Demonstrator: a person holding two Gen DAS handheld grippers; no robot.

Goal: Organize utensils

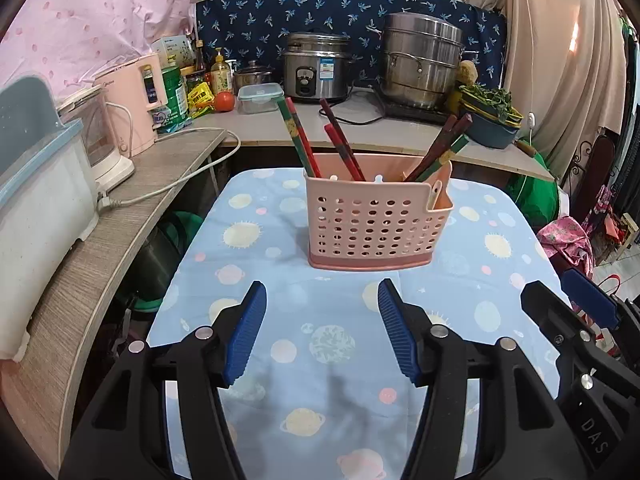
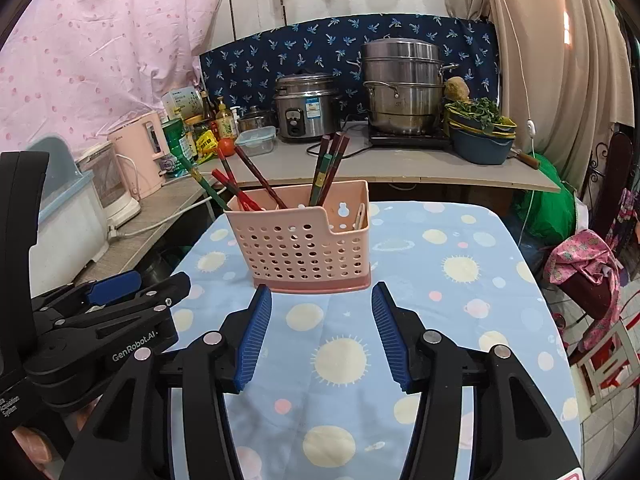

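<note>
A pink perforated utensil basket (image 1: pixel 374 224) stands upright on the blue planet-print tablecloth (image 1: pixel 320 340). It also shows in the right wrist view (image 2: pixel 308 248). Several red and green chopsticks (image 1: pixel 340 148) lean inside it, some to the left and some to the right (image 2: pixel 328 168). A pale spoon handle (image 1: pixel 435 196) rests in the basket's right compartment. My left gripper (image 1: pixel 322 292) is open and empty, just short of the basket. My right gripper (image 2: pixel 322 292) is open and empty, close in front of the basket's base. The right gripper shows at the right edge of the left wrist view (image 1: pixel 576 304).
A counter (image 1: pixel 360 128) behind the table holds a rice cooker (image 1: pixel 316 66), a steel steamer pot (image 1: pixel 420 64), a clear container (image 1: pixel 260 98), bottles and a blue bowl of greens (image 1: pixel 490 116). A side shelf (image 1: pixel 120 232) at left carries a pink appliance (image 1: pixel 136 104) and a cable.
</note>
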